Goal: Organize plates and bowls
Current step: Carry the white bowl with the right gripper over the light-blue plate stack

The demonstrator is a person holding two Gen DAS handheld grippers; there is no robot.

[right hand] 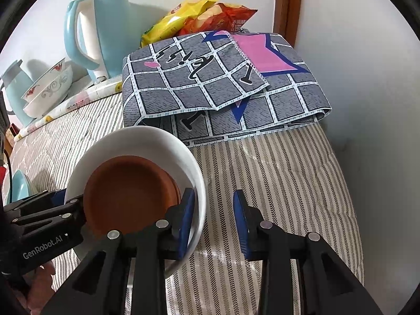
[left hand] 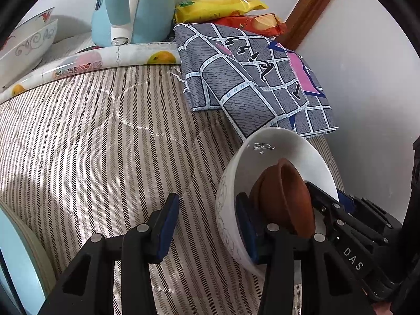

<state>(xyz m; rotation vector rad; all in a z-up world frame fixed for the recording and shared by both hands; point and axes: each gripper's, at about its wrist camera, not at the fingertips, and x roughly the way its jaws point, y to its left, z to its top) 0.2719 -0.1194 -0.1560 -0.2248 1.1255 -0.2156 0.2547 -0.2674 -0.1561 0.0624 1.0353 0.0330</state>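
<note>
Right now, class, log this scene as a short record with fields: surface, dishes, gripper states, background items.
surface: striped cloth
dishes: brown dish inside white bowl; patterned bowls stacked at back
left gripper: open, jaws straddle the white bowl's rim
right gripper: open, jaws straddle the opposite rim
background: blue kettle, folded cloth, snack packets

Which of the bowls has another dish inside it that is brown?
The plain white bowl between both grippers. It holds a brown dish. The two patterned bowls beside the blue kettle are only stacked in each other.
</note>
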